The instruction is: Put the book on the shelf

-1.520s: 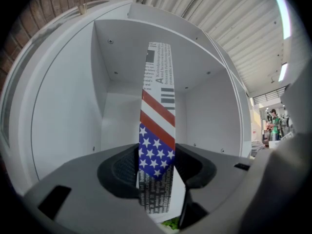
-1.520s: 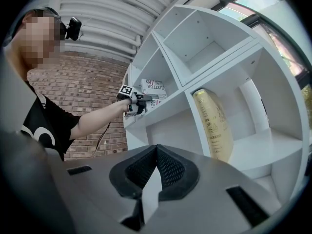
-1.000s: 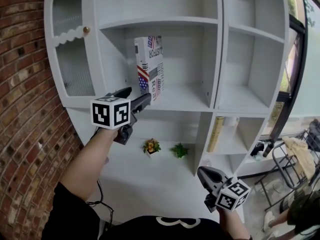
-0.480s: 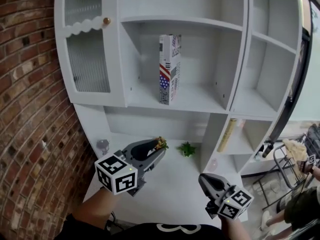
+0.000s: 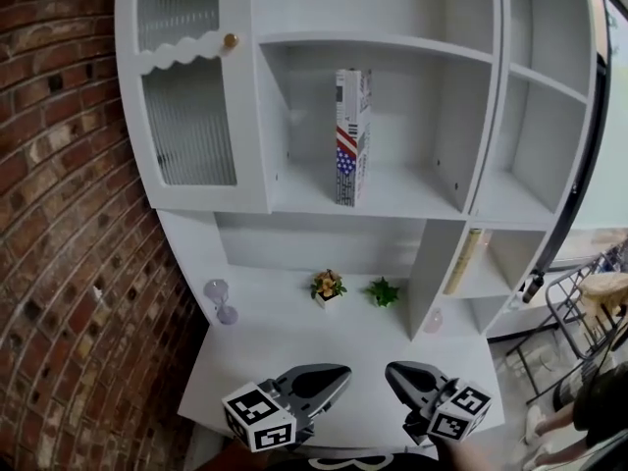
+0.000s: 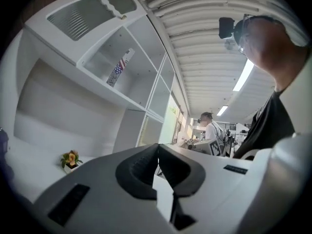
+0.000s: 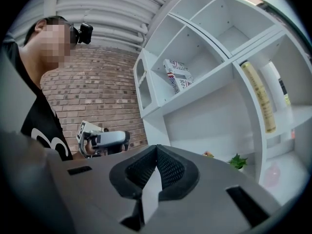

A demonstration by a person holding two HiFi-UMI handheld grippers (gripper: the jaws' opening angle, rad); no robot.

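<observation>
A brick wall (image 5: 59, 224) is seen at the far left. Next to it, a door (image 5: 191, 116) of ribbed glass with a round knob (image 5: 231, 40) is closed over the leftmost compartment. Below the door, a small clear glass object (image 5: 224, 302) is set on the white surface (image 5: 285, 356), near the wall.

The left tool (image 5: 340, 375) is held low over the front edge of the surface. Its jaws are pressed together and nothing is caught between them.

The book (image 5: 351, 135) is stood upright on the shelf (image 5: 402, 196) of the middle compartment, with its narrow, flag-printed face turned outward. It is placed towards the front of the shelf, clear of both side walls and well apart from both tools. Under that shelf, at the back of the surface, a potted flower (image 5: 328, 287) and a small green plant (image 5: 384, 291) are set just beside each other.

The right tool (image 5: 393, 375) is held low as well, near the left tool but not touching it. Its jaws are likewise closed tight on nothing.

Further right, a tall yellow item (image 5: 461, 261) is leaned in the lower compartment, and a small pink object (image 5: 433, 322) is seen on the surface below it. A dark bottle (image 5: 533, 286) is set beyond these. At the far right edge, part of a person (image 5: 599, 405) is caught.
</observation>
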